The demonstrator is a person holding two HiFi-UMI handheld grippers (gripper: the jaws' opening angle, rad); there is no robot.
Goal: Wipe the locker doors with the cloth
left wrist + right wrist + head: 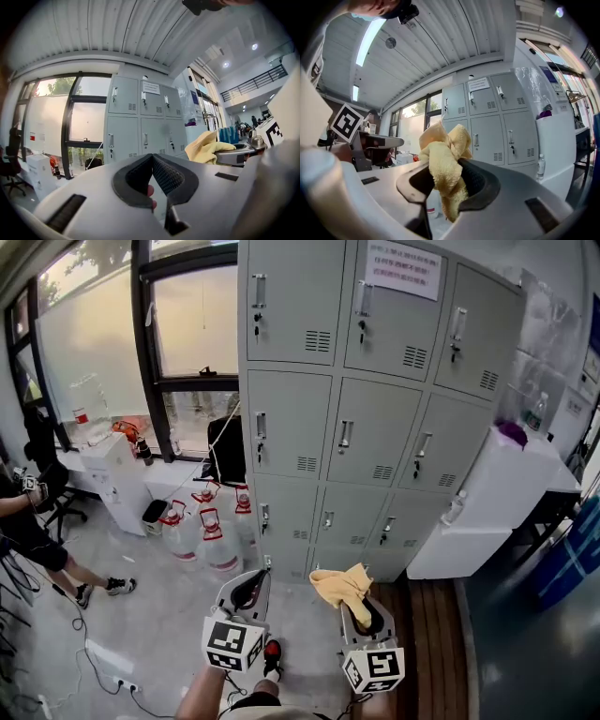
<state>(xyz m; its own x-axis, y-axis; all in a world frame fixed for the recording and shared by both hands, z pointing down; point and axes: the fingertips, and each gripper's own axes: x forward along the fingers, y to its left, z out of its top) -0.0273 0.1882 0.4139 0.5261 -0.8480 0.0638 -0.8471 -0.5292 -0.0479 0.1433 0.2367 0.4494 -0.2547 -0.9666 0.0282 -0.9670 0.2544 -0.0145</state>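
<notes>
Approach step, before any wiping: the right tongs (364,613) clench the yellow cloth (341,583), held low and well apart from the grey locker doors (375,442) (none touched yet), the left tongs (249,592) pressed together on nothing; next, the cloth must be carried forward onto a door face.
</notes>
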